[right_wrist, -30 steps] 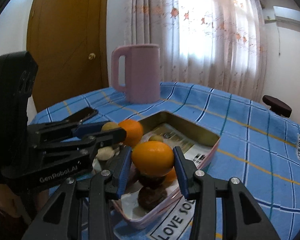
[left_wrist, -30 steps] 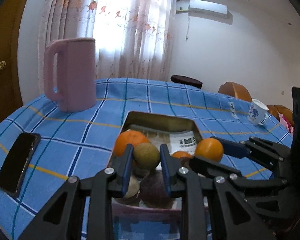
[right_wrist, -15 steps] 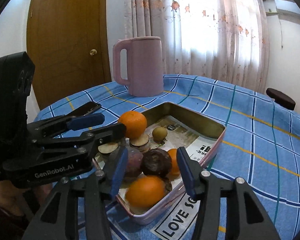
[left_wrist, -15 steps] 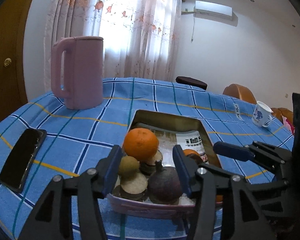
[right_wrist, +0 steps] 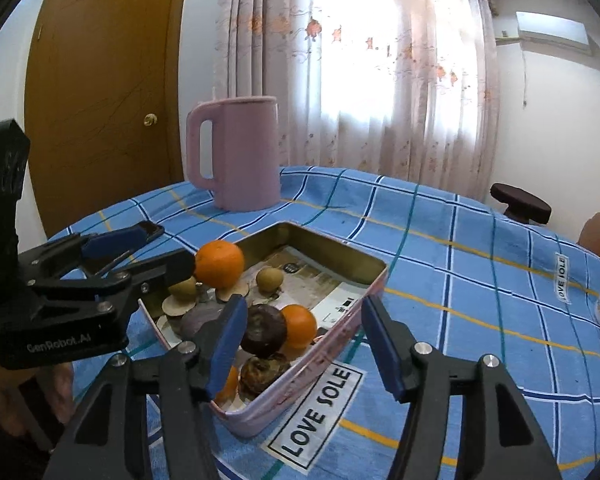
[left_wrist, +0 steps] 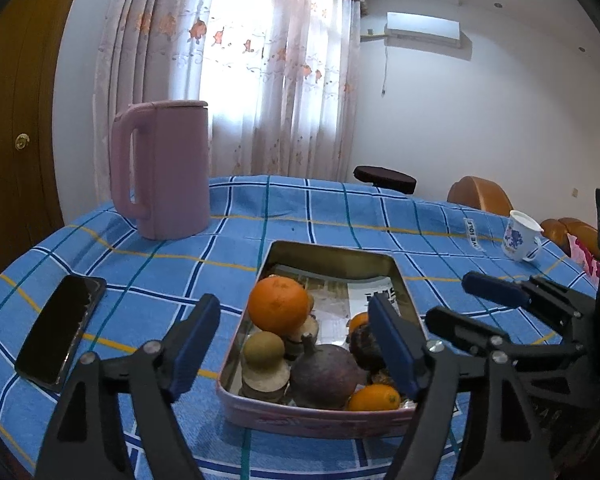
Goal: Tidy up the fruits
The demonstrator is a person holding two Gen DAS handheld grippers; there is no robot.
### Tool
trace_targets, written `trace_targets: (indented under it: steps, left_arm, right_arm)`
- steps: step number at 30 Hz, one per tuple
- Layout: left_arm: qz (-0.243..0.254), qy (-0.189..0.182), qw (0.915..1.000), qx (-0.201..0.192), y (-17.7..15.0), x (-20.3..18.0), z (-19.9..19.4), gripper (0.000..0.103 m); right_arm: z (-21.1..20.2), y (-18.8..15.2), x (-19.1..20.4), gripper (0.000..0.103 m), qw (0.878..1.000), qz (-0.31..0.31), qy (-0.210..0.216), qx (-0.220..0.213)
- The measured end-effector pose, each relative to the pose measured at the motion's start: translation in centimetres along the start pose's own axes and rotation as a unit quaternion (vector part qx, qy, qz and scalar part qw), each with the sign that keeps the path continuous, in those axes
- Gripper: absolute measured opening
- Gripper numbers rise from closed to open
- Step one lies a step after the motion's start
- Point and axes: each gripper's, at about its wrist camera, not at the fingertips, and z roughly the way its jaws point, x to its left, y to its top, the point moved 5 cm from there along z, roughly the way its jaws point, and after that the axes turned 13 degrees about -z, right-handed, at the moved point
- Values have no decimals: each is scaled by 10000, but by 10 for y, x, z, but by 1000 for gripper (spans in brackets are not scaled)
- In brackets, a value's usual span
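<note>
A pink tin tray (left_wrist: 400, 276) (right_wrist: 342, 334) on the blue checked tablecloth holds several fruits: a large orange (left_wrist: 278, 304) (right_wrist: 219, 264), a green-brown fruit (left_wrist: 263, 345) (right_wrist: 269, 279), a purple mangosteen (left_wrist: 327, 376), dark brown fruits (right_wrist: 263, 330) and small oranges (left_wrist: 374, 398) (right_wrist: 299, 326). My left gripper (left_wrist: 296, 344) is open and empty above the tray's near end. My right gripper (right_wrist: 304, 344) is open and empty over the tray's near corner. Each gripper shows in the other's view.
A pink kettle (left_wrist: 162, 168) (right_wrist: 236, 152) stands at the back of the table. A black phone (left_wrist: 62, 330) lies at the left. A white flowered mug (left_wrist: 520, 236) stands at the far right. Brown chairs (left_wrist: 480, 196) and a dark stool (right_wrist: 520, 202) stand beyond the table.
Both grippers opened and let go: the left dropped the green-brown fruit, the right dropped an orange into the tray. Both have pulled back and up from the tray.
</note>
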Motion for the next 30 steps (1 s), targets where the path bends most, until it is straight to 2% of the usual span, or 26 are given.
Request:
trace_targets:
  steps: [4,8,15,20,30]
  left_arm:
    - [50,-9,10000,-14,1,-4,-2,79]
    - [87,25,9999,-80,1,-5,-4,90]
    - [99,23,9999,-115,3,-7,-7,90]
    - [99,50,9998,-156,3,-7,-8,96]
    - [125,51,9998,-151,4,-8,-9,96]
  right_arm:
    - [-5,-1,-5,62,10000,31,-60,-28]
    - [-8,-1,-9,62,9999,94,-85,-60]
    - [-11,-1,-10,62,9999,106,-85,-89]
    - [-13,-1,-12,62,9998,142,-92,-89]
    - [-16,-2,-15,63,9997,174,-115,-104]
